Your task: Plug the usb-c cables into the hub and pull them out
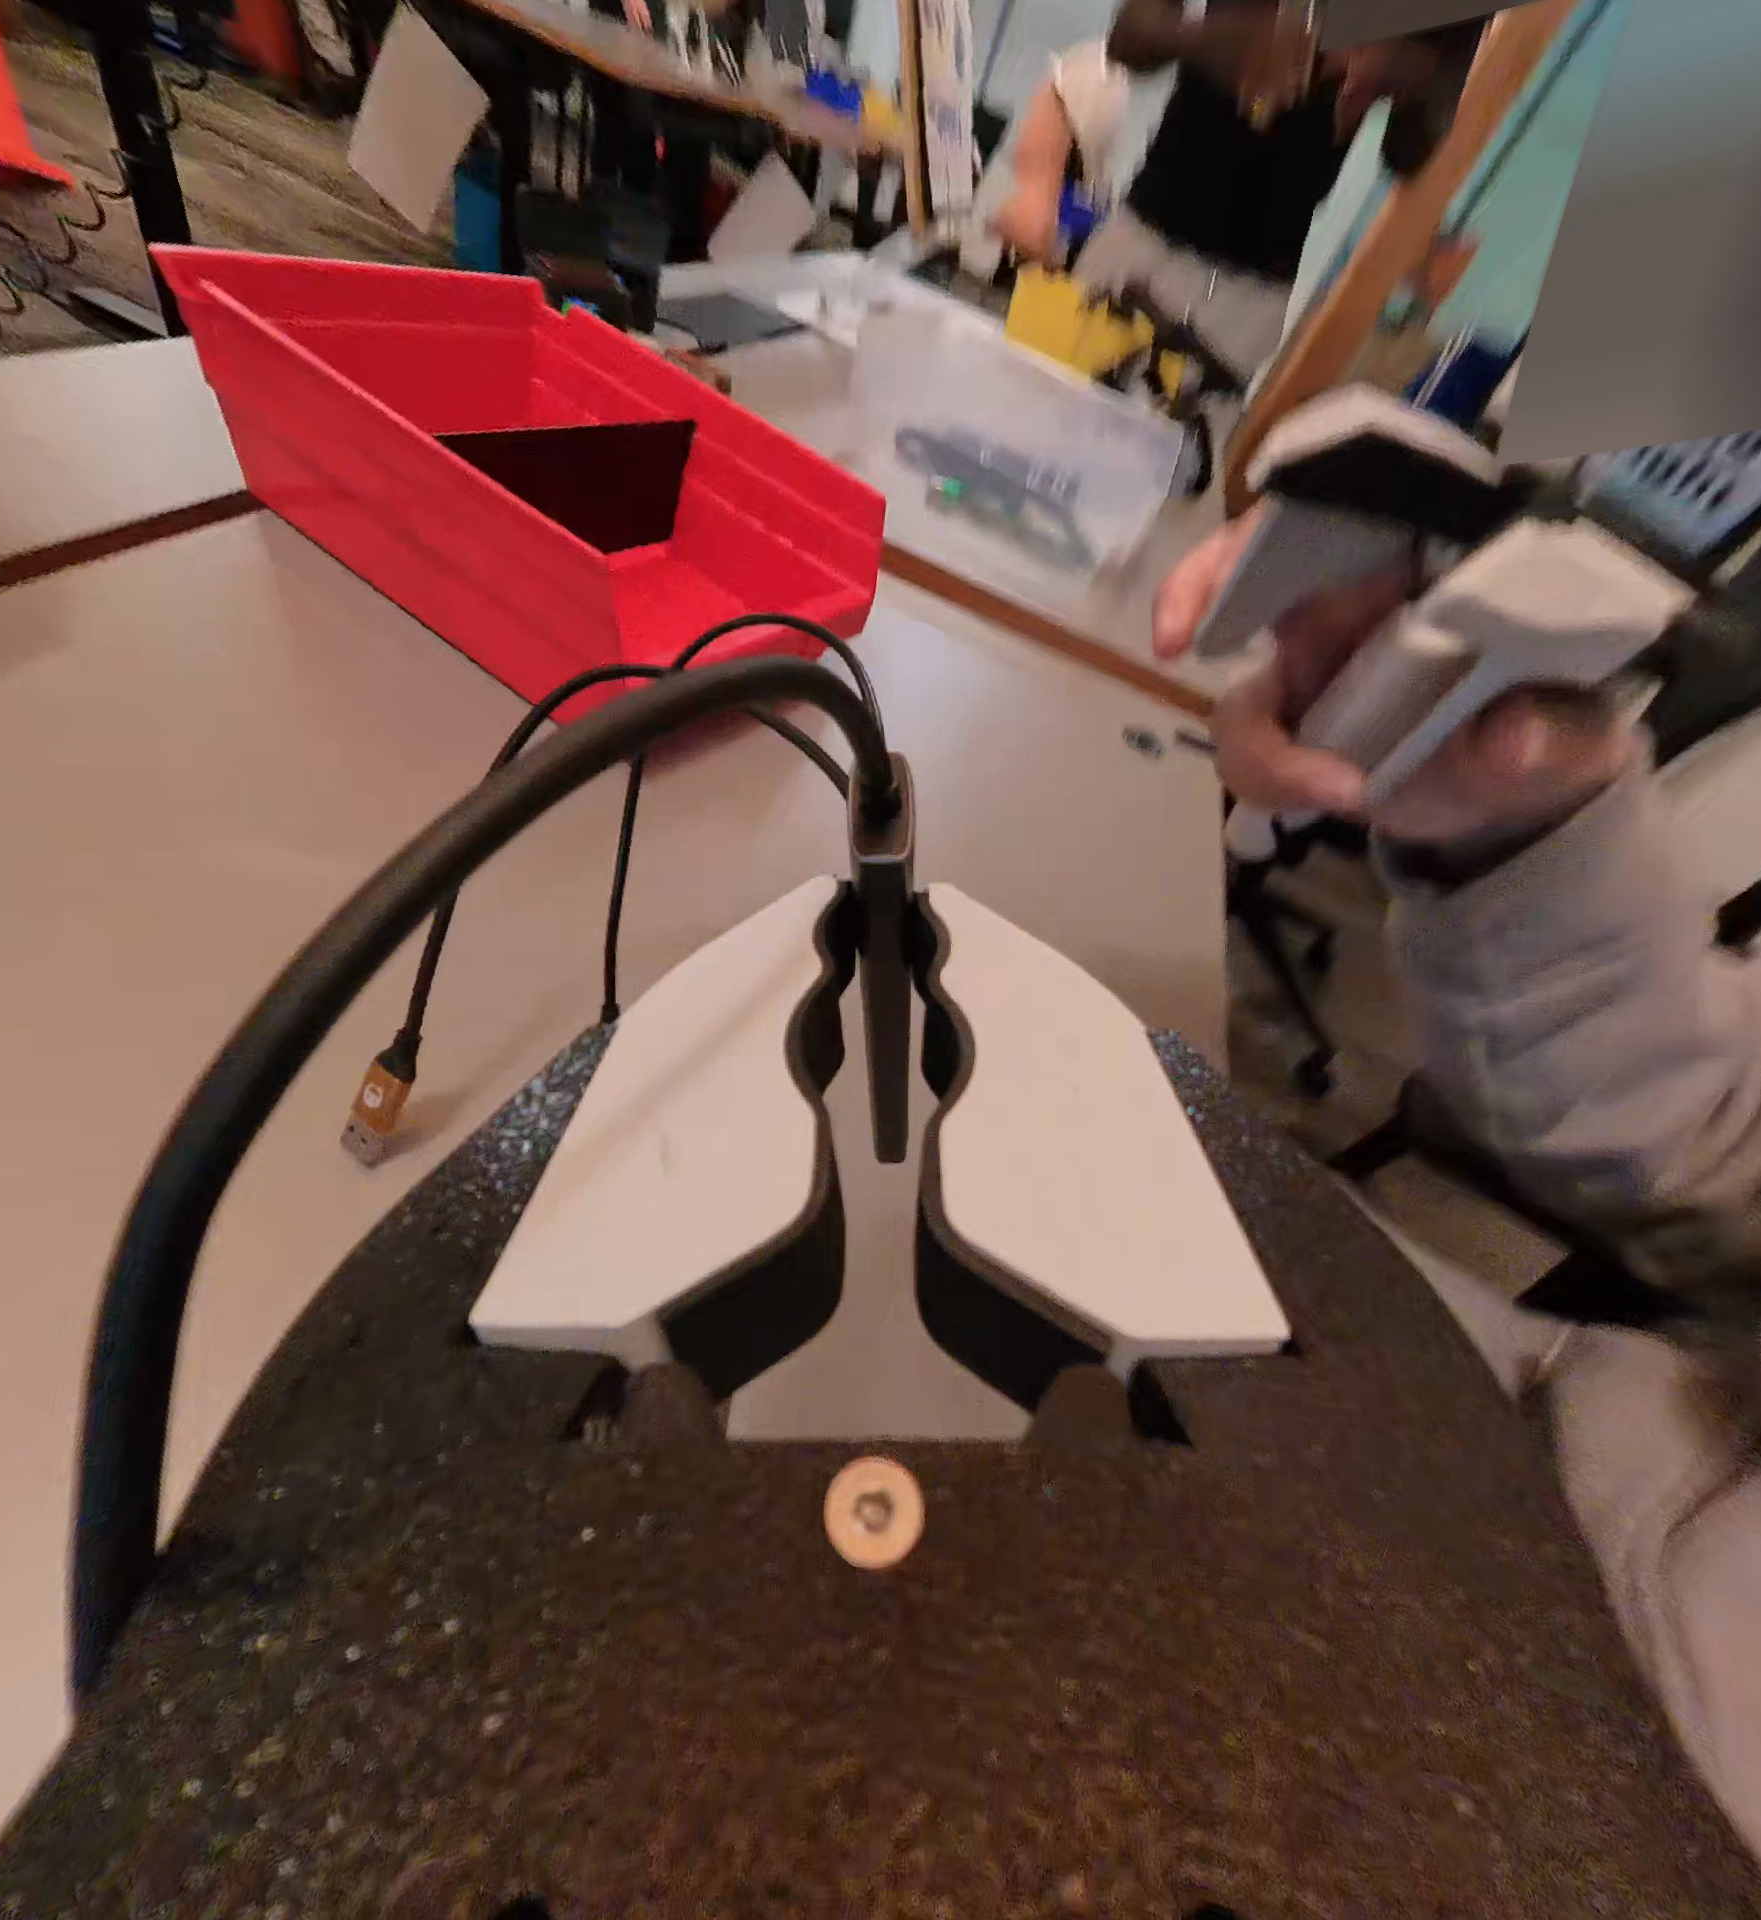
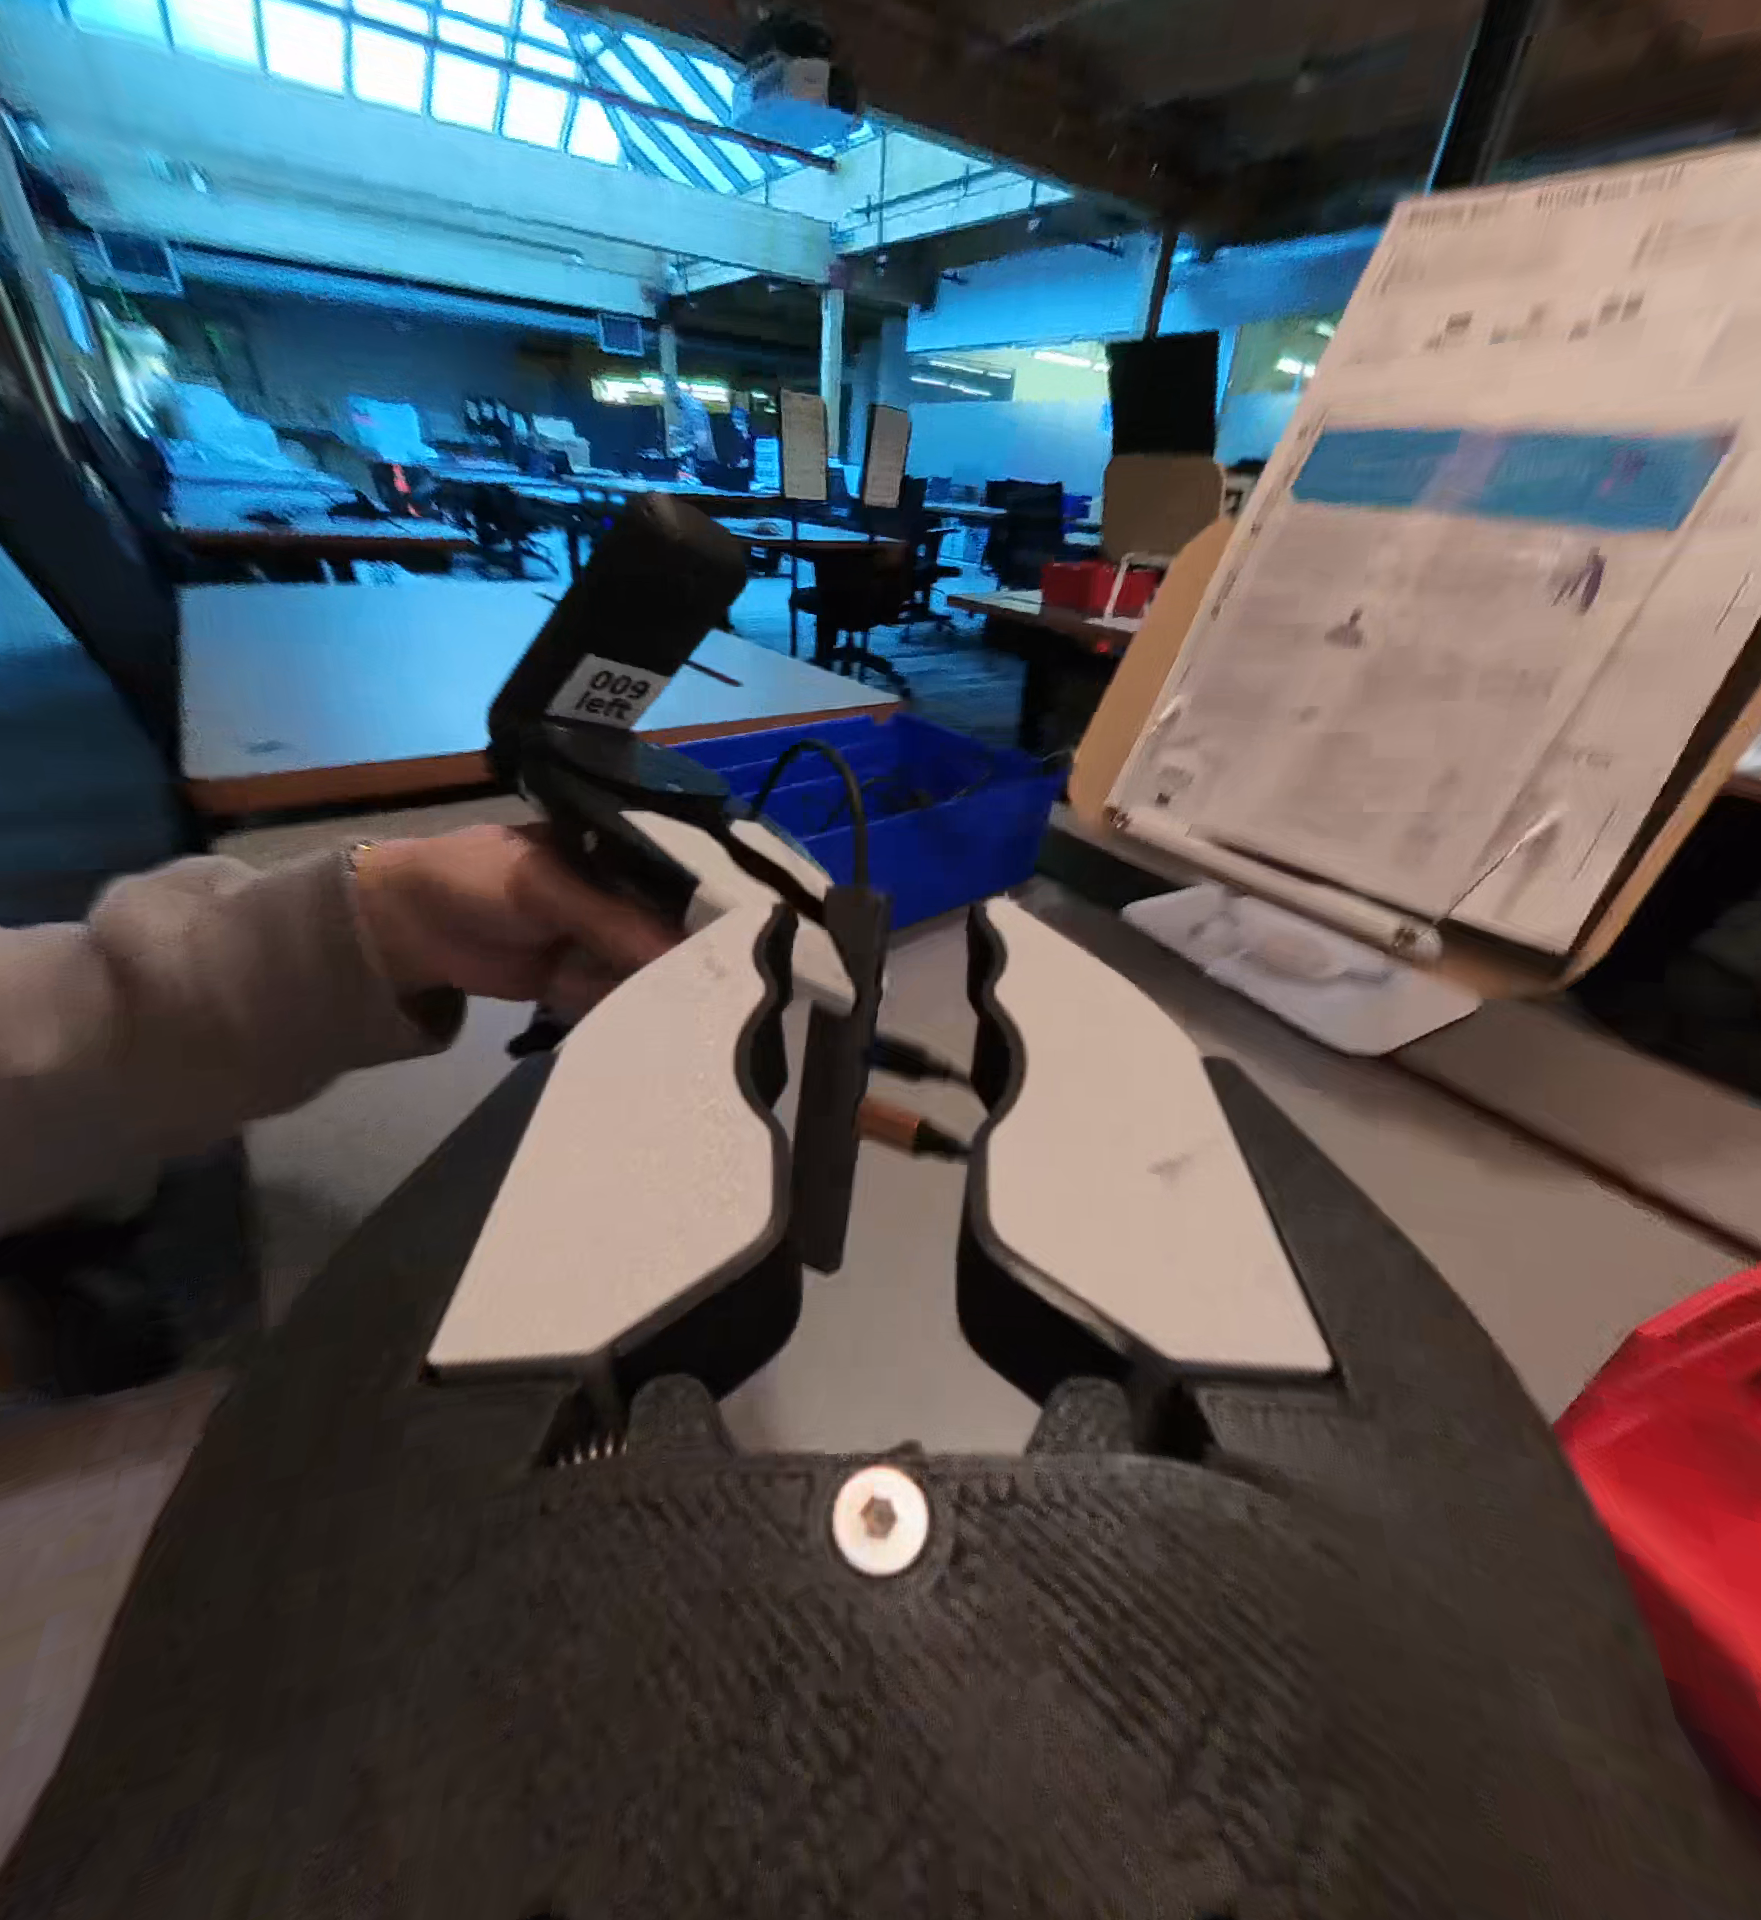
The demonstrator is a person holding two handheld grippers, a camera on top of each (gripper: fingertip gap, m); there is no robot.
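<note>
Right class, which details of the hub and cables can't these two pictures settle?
- Hub ports: left wrist view, edge-on in the left claw, faces hidden.
- Thin cables' plugged ends: left wrist view, behind the hub.
- Hub in the right wrist view: blurred, between the open right claw's fingers, contact unclear.

1 hub point(image 1: 884, 997), 2 thin cables point(image 1: 618, 894), 2 grippers point(image 1: 881, 904), 1 red bin point(image 1: 502, 457), 1 blue bin point(image 2: 917, 810).
</note>
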